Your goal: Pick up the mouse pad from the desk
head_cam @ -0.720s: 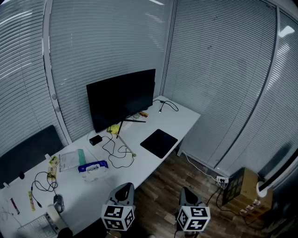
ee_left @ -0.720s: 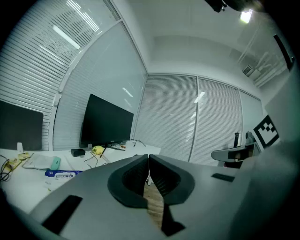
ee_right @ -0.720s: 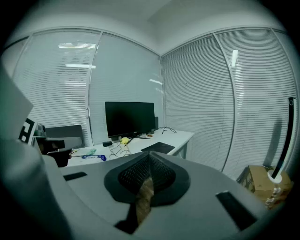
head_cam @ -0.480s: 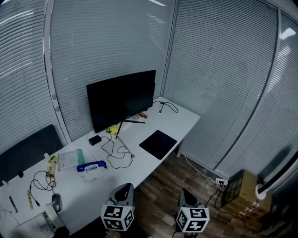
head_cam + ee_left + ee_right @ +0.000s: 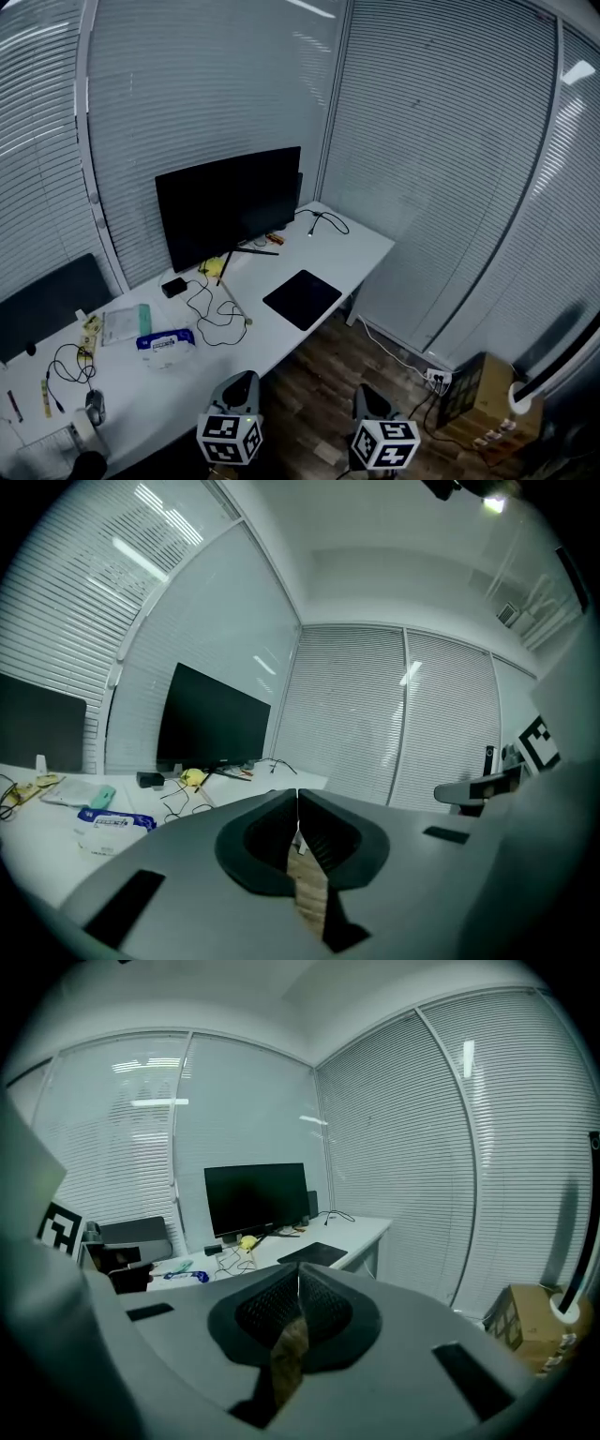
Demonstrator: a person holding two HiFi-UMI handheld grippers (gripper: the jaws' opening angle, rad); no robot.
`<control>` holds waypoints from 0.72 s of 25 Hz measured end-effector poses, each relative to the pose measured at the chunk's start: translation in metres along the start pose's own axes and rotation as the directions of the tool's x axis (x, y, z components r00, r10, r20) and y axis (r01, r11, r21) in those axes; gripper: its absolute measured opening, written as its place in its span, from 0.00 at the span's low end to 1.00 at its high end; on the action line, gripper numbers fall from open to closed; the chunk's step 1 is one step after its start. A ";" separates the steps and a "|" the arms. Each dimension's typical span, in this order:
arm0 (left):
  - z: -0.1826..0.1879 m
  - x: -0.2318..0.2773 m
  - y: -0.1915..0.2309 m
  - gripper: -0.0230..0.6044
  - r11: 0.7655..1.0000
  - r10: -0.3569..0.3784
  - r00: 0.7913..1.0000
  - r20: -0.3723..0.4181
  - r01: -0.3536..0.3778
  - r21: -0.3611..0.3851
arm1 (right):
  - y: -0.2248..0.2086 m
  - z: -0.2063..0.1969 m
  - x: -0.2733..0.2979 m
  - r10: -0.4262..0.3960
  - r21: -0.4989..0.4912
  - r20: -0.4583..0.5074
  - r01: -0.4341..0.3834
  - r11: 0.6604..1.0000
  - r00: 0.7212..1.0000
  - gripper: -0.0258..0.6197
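Jaws together on left gripper (image 5: 298,795) and right gripper (image 5: 299,1268), empty — mouse pad (image 5: 302,299) well ahead on desk (image 5: 361,248).

Closed grey blinds (image 5: 441,141) line the walls around a white desk (image 5: 352,251) on wood floor (image 5: 319,375).

Black square mouse pad (image 5: 302,299), flat on white desk (image 5: 361,248), near front edge

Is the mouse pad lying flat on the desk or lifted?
Flat: the mouse pad lies spread on the desk, with nothing touching it.
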State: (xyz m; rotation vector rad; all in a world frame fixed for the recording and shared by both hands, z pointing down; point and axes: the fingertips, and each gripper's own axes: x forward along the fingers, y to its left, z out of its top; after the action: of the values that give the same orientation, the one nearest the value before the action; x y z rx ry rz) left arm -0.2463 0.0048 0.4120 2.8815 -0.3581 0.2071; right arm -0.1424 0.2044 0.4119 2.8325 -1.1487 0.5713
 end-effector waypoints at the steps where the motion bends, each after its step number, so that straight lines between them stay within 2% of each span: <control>1: 0.000 0.003 -0.005 0.07 1.000 0.003 1.000 0.003 -0.003 0.008 | -0.006 0.000 0.002 0.006 0.010 -0.001 -0.006 1.000 1.000 0.09; 11: -0.003 0.015 -0.016 0.07 0.997 0.068 0.998 0.000 -0.068 0.045 | -0.027 -0.005 0.022 0.061 0.072 -0.008 -0.060 0.996 0.998 0.09; 18: -0.008 0.036 -0.026 0.07 0.996 0.049 0.998 -0.031 -0.047 0.072 | -0.048 -0.010 0.042 0.043 0.107 -0.015 -0.041 0.993 0.999 0.09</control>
State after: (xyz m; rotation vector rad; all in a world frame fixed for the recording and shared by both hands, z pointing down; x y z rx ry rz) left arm -0.2062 0.0231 0.4200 2.9375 -0.4231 0.2800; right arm -0.0858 0.2130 0.4405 2.8916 -1.2136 0.6787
